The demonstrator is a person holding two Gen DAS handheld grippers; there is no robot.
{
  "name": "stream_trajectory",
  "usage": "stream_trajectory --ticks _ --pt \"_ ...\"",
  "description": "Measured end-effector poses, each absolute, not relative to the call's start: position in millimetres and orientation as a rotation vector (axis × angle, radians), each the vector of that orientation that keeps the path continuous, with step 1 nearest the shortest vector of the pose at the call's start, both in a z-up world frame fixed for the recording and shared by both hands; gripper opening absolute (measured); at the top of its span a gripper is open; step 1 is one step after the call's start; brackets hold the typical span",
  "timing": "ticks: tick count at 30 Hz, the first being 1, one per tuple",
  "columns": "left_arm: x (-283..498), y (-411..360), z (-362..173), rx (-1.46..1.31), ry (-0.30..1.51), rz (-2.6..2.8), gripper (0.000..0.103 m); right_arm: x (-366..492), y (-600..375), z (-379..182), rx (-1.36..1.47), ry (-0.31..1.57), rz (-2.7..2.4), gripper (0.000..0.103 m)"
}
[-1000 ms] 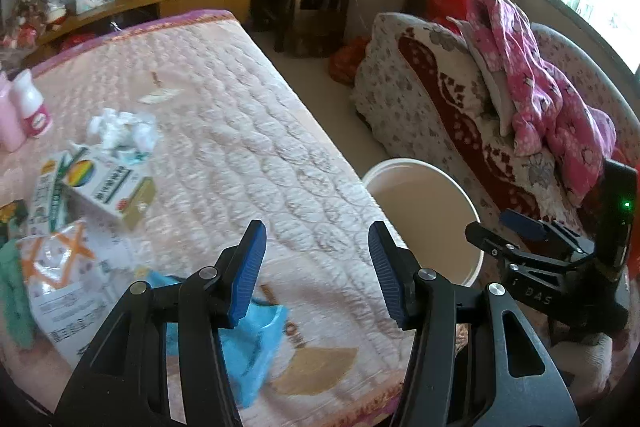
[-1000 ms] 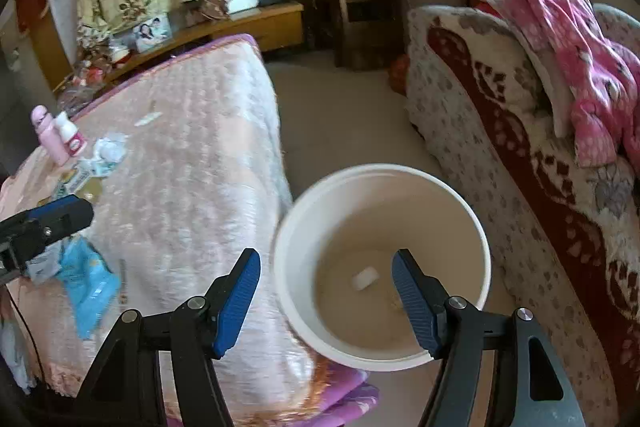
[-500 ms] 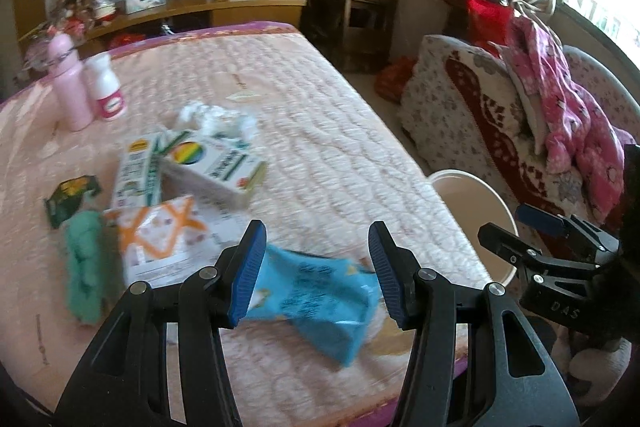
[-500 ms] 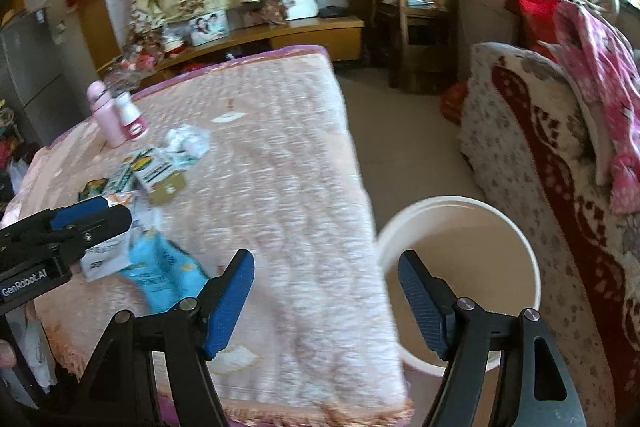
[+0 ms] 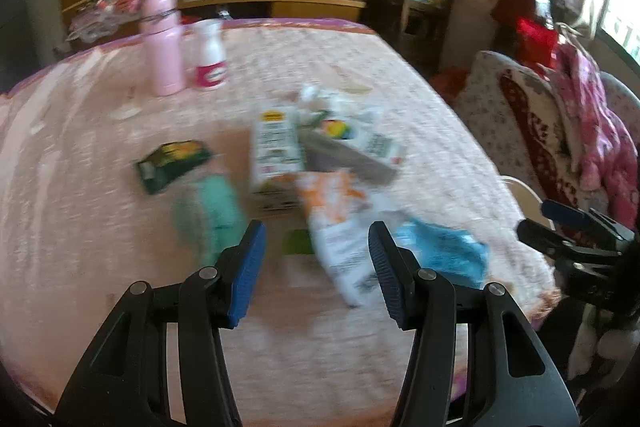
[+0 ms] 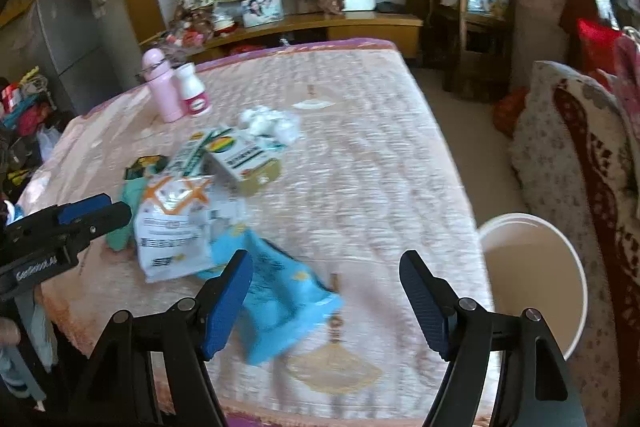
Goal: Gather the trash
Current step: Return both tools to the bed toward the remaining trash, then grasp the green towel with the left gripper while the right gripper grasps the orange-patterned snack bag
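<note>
Left gripper (image 5: 316,267) hovering over the near part of a pink quilted surface (image 5: 100,155), blue-padded fingers (image 5: 248,271) spread wide and empty. Between and just beyond those fingers, a white plastic packet with orange print (image 5: 340,223), its near end reaching toward the right finger; a crumpled teal wrapper (image 5: 208,215) just beyond the left finger; a bright blue plastic bag (image 5: 444,251) off to the right of the right finger, near the surface's right edge. Farther out, a white and green carton (image 5: 276,151), a dark green sachet (image 5: 172,165), a grey-sided box with a rainbow logo (image 5: 352,147), all blurred. At the far left, a pink bottle (image 5: 162,43) and a white bottle with a red label (image 5: 210,57) standing side by side. Right gripper (image 6: 326,293) also spread wide, holding nothing, poised over the near right part of the surface; blue bag (image 6: 276,291) lying just inside its left finger (image 6: 228,303), partly hidden behind it. White packet (image 6: 176,223) farther left, crumpled white tissue (image 6: 270,123) beyond the cartons. Cream round bucket (image 6: 532,279) on the floor to the right, beside the surface's edge and outside the right finger.
</note>
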State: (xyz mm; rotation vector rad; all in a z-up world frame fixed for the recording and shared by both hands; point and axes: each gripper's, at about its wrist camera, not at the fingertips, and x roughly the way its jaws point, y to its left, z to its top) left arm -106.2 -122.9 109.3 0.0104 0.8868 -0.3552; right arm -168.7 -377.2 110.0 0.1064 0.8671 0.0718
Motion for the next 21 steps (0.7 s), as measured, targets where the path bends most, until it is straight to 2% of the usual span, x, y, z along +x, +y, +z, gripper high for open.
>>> stream_trajectory --ticks 9,21 --pt "-81.6 -66.8 80.3 -0.079 0.962 -0.283 0.052 -148.9 -332.1 100.5 0.104 0.9 0.183 0.074" --pt "-49.2 -63.1 50.2 -0.192 1.026 -0.317 0.054 -101.4 -279.1 76.0 0.151 0.961 0.343 0.084"
